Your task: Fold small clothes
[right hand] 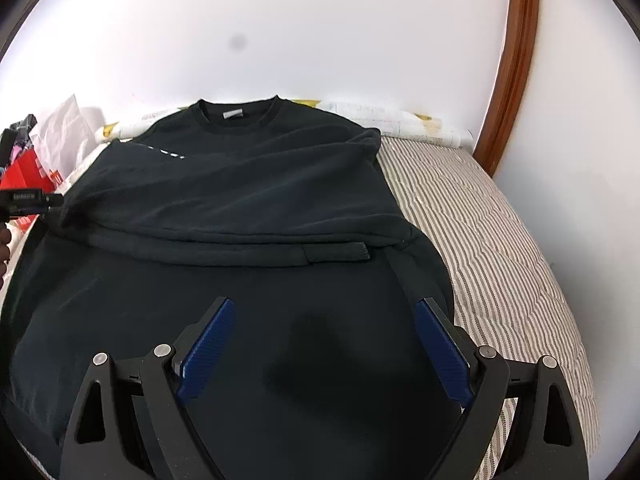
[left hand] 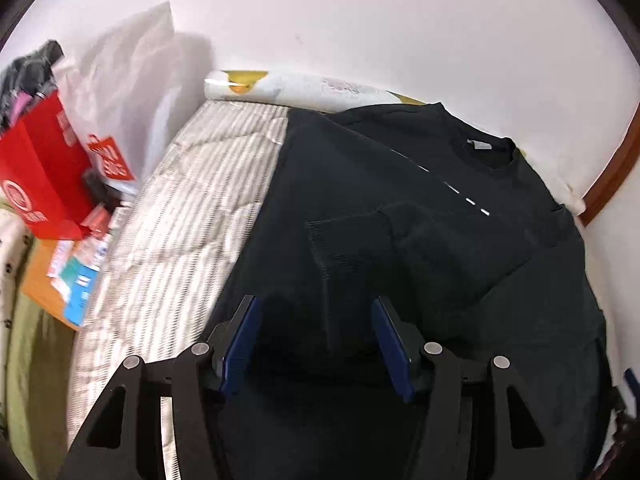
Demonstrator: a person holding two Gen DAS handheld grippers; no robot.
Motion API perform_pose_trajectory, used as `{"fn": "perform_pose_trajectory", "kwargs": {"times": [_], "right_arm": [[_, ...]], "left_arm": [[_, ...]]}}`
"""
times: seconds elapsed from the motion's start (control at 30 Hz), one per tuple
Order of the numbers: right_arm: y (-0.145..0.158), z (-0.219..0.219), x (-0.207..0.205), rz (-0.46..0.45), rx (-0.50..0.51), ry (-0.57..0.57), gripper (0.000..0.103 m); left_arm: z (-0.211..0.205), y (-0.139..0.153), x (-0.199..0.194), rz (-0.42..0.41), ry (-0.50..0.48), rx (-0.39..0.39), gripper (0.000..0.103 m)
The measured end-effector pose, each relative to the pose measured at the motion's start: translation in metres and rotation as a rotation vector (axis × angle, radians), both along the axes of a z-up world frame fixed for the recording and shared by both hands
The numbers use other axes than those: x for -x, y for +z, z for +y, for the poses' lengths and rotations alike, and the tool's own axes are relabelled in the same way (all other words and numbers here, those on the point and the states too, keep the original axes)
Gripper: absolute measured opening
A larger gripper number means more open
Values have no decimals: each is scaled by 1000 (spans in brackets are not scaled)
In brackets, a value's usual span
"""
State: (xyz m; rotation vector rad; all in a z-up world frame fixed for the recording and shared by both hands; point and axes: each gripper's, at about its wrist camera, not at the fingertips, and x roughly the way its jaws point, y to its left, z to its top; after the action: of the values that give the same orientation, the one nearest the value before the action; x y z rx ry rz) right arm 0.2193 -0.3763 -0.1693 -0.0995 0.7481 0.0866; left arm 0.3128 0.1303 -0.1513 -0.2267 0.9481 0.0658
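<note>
A black long-sleeved sweatshirt [left hand: 420, 220] lies flat on a striped bed cover [left hand: 180, 220], collar toward the wall. One sleeve is folded across the chest, its ribbed cuff [right hand: 336, 252] near the middle. My left gripper [left hand: 314, 304] is open and empty, just above the shirt's lower part. My right gripper [right hand: 324, 304] is open wide and empty above the shirt's lower body [right hand: 280, 320]. The left gripper's tip [right hand: 28, 200] shows at the left edge of the right wrist view, at the shirt's side.
A red shopping bag [left hand: 44, 172] and a white plastic bag [left hand: 128, 72] stand at the bed's left side with boxes [left hand: 76, 276]. A patterned roll [left hand: 300, 88] lies along the white wall. A wooden frame [right hand: 516, 60] rises at the right. Striped cover [right hand: 500, 240] shows right of the shirt.
</note>
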Motion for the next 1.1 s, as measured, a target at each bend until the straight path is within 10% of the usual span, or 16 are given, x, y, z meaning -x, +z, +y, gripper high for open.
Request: {"fn": "perform_pose_trajectory", "kwargs": {"times": [0.3,0.6,1.1], "right_arm": [[-14,-17,-9,52,8,-82,90],[-5,-25,-49,-46,123,-131,90],[-44,-73,-90,83,109,-295,87]], "left_arm": [[-41,-17,-10,6,-45,-102,11],[9,6,5,-61,17,23,8],[-1,-10,23,3,-12,-94,9]]}}
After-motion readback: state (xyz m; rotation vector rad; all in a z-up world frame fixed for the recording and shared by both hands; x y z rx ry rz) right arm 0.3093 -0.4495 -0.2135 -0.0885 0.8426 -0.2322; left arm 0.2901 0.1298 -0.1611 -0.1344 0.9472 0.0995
